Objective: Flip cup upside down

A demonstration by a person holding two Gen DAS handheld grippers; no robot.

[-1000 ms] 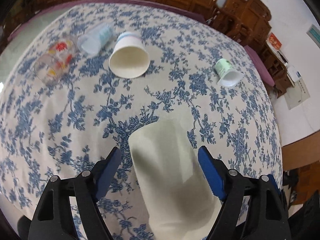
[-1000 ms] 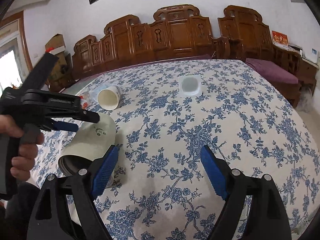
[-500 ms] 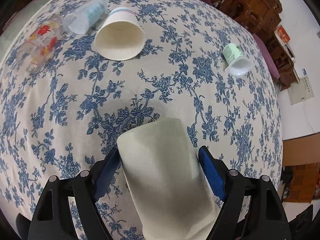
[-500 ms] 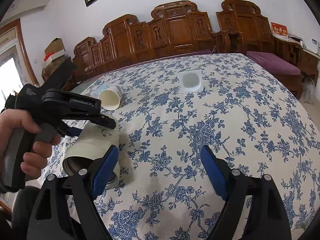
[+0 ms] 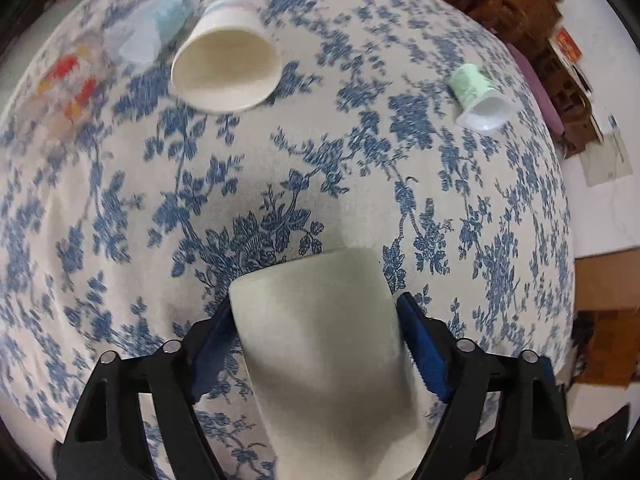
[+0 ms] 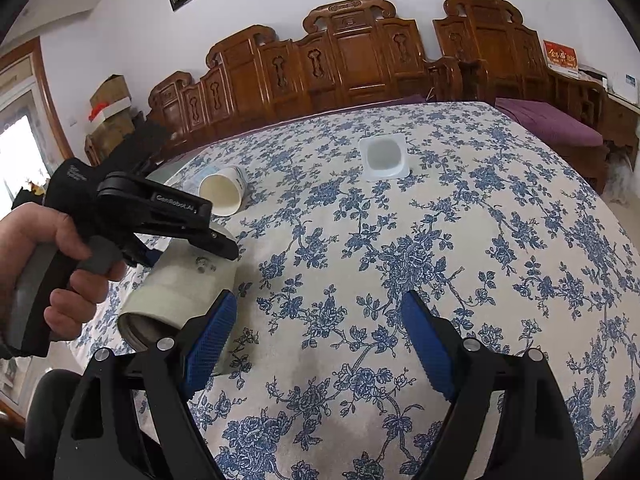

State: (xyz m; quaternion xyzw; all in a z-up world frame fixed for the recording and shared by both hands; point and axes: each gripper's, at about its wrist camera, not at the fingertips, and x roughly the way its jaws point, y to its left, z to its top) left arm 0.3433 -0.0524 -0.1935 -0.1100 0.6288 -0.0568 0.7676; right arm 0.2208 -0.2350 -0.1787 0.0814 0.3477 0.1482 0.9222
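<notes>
Since a second ago our left tongs (image 5: pixel 316 344) have closed on the cup (image 5: pixel 324 340), blue pads now pressed to both its sides. We hold it tilted, dark mouth toward us and off the bench (image 6: pixel 400 272), our left hand (image 6: pixel 60 280) wrapped around the grip. Our right tongs (image 6: pixel 316 340) hang wide and empty beside it.

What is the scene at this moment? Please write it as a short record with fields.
held object: pale cup, tilted, open end toward the person
left gripper: shut on the cup's sides
right gripper: open, holding nothing, over the tablecloth
paper cup: on its side
green yogurt pot: on its side
clear cups: two at far left, on their sides, blurred
task state: flip not yet finished
</notes>
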